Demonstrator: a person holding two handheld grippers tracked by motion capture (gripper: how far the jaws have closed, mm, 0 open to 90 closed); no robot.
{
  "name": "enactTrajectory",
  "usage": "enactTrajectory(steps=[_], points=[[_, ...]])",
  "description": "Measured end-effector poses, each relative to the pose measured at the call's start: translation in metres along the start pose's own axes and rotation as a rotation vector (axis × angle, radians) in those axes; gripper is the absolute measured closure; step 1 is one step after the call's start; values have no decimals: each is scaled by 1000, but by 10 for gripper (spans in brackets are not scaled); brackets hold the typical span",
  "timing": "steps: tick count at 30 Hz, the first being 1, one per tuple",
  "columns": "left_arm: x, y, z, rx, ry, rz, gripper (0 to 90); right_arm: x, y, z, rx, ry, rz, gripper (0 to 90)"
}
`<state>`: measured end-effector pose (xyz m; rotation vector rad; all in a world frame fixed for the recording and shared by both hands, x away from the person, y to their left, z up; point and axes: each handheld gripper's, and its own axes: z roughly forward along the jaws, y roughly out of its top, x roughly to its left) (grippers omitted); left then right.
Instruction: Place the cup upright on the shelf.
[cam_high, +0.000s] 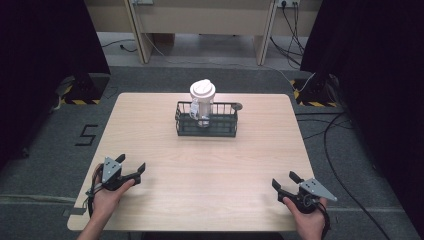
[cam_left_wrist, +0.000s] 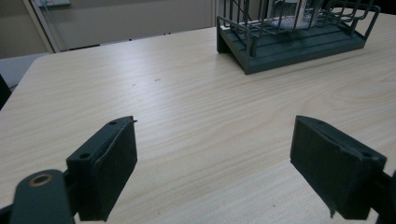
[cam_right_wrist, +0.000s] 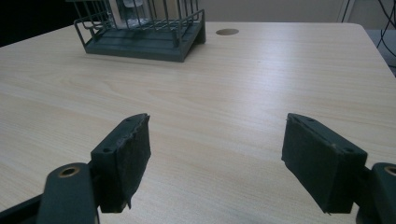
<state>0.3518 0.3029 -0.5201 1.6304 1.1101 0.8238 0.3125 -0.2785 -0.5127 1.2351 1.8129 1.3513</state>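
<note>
A dark green wire basket (cam_high: 206, 129) stands at the far middle of the light wooden table (cam_high: 200, 170). Upright inside it is a clear cup with a white lid (cam_high: 202, 90). The basket (cam_left_wrist: 299, 44) also appears at the top of the left gripper view, and the basket (cam_right_wrist: 140, 44) at the top left of the right gripper view. My left gripper (cam_high: 131, 165) rests near the front left corner, open and empty. Over at the front right, my right gripper (cam_high: 285, 180) is open too, with nothing between its jaws.
A round hole (cam_high: 238, 106) lies in the tabletop just right of the basket; the hole (cam_right_wrist: 227, 31) also shows in the right gripper view. Cables (cam_high: 340, 150) trail on the grey floor to the right. Dark curtains flank both sides.
</note>
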Motion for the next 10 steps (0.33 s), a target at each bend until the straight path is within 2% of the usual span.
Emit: enactTrajectory(steps=[10], points=[[-6, -1, -3, -20, -8, -15, 142, 0, 0, 1, 8, 5, -2, 240]])
